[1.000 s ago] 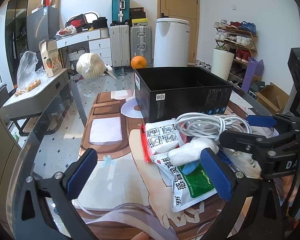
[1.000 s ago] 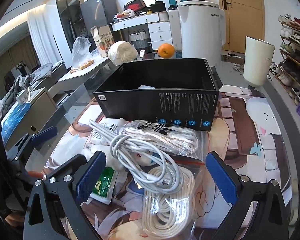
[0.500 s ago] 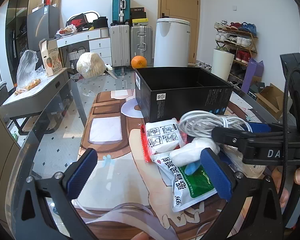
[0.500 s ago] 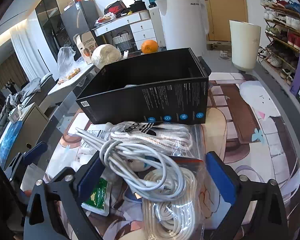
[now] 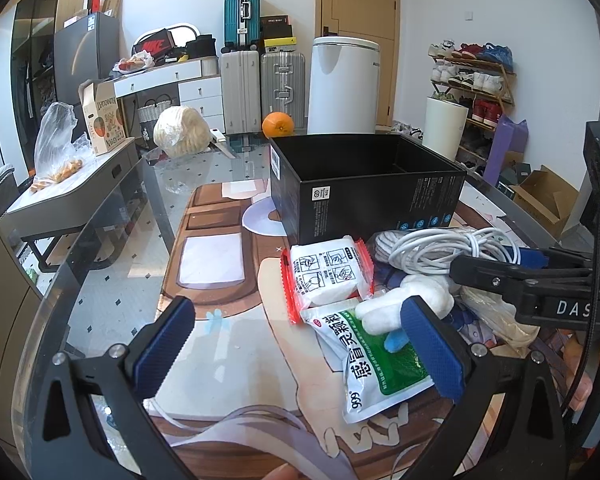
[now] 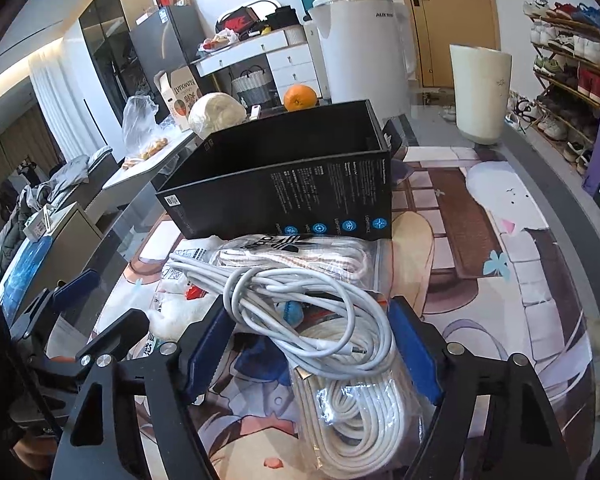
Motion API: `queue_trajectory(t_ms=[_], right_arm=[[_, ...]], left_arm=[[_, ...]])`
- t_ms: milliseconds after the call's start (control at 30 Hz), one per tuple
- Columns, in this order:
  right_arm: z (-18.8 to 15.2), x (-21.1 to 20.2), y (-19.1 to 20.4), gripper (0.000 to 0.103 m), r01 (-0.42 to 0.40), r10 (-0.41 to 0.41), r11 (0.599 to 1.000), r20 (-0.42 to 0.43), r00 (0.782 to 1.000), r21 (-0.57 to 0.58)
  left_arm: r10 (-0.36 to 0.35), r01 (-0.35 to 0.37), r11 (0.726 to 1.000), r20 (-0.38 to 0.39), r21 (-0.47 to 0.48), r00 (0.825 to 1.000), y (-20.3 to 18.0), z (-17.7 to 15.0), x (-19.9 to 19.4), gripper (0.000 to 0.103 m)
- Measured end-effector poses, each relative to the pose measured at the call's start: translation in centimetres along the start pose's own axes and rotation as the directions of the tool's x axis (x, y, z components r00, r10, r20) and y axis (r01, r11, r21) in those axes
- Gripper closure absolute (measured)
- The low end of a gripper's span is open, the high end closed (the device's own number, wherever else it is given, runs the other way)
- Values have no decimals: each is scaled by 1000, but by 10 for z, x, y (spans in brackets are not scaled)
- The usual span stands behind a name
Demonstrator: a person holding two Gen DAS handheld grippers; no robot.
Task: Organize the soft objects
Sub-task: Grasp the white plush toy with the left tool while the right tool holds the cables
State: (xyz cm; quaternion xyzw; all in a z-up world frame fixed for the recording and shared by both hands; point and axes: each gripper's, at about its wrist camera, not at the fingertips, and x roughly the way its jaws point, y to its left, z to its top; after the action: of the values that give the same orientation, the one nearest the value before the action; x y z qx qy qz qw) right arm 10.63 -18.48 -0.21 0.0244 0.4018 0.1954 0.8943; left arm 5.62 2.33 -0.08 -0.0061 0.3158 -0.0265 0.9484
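A pile of soft things lies in front of an open black box point(image 5: 364, 188) point(image 6: 292, 188). In the right wrist view my right gripper point(image 6: 312, 352) is partly closed around a loose white cable bundle point(image 6: 300, 304) that lies on a bagged white cord point(image 6: 352, 412); whether the pads press it I cannot tell. A bagged Adidas lace point(image 6: 296, 252) lies behind. In the left wrist view my left gripper point(image 5: 296, 348) is open above the mat, its right pad beside a white plush point(image 5: 404, 304), a green sachet point(image 5: 376, 360) and a white-red pack point(image 5: 328, 276).
The pile sits on a printed mat point(image 5: 228, 332) over a glass table. An orange point(image 5: 278, 125) and a wrapped cabbage point(image 5: 178, 131) lie at the far edge. A white bin point(image 6: 480, 92), suitcases and a shoe rack stand beyond.
My right gripper has moved forward and down over the cable bundle and its jaws have narrowed around it. My left gripper has stayed put and open.
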Motion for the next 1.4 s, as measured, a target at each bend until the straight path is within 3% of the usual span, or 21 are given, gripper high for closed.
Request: queue_trajectory(t_ms=[500,767,1400], right_arm=[[4,-42,-13,25,-29,29,1000,130,991,-1],[4,-51,-23,25,-32,30,999,149,988,10],[1,-56,-33,25,-27,23,999,154,988,25]], left_arm=[[-24,24,999,-4,22,1000,-5,-1,-1,0],[-136,136,991,-34,5,990,-6,1,0,0],[-161,164,976,-31,144,986,-45,13,3,1]])
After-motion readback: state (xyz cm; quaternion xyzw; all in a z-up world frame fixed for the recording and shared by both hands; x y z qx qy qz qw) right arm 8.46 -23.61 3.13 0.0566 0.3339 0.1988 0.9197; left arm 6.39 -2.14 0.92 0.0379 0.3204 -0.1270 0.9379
